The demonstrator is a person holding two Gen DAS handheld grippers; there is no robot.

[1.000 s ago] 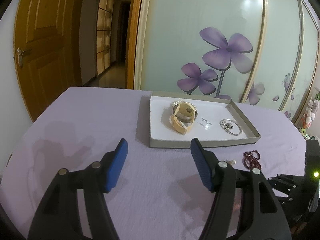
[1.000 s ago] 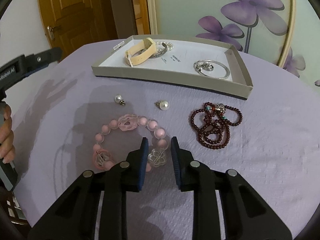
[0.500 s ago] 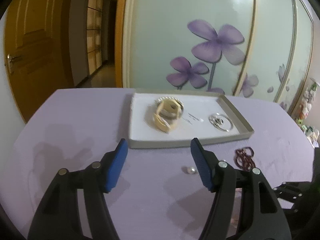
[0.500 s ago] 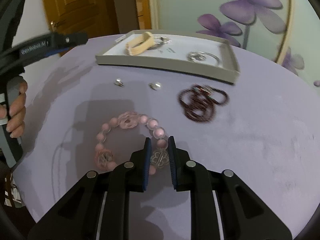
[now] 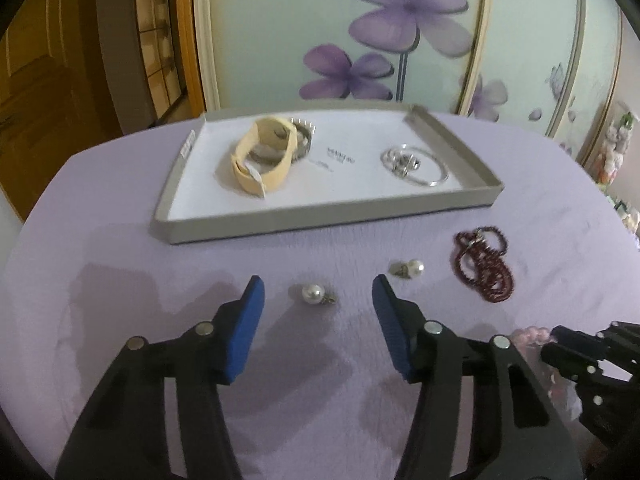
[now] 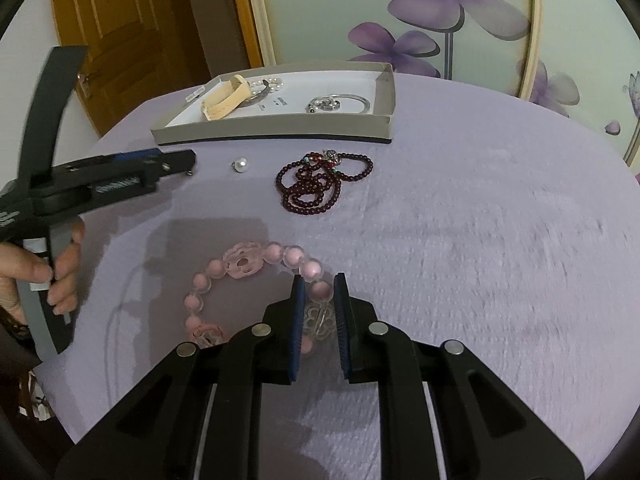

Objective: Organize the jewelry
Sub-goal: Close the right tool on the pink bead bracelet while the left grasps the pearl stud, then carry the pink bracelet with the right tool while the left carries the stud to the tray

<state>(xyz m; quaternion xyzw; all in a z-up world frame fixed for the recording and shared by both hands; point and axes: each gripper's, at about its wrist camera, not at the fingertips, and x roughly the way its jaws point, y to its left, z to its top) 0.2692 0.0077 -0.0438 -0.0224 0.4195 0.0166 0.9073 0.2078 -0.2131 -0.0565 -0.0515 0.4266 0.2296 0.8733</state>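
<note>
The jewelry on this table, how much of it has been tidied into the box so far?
Done: a beige watch and a silver bangle lie in the grey tray. In hand: the right gripper has its jaws around the pink bead bracelet. Left: two pearl earrings and the dark red beads; the left gripper is open.

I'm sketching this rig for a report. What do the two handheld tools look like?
Both are black plastic with two long fingers, blue ribbed pads inside and round silver bolts at the joints. The left tool seen from the right tool shows a spring, white lettering and a grey trigger in a bare hand.
</note>
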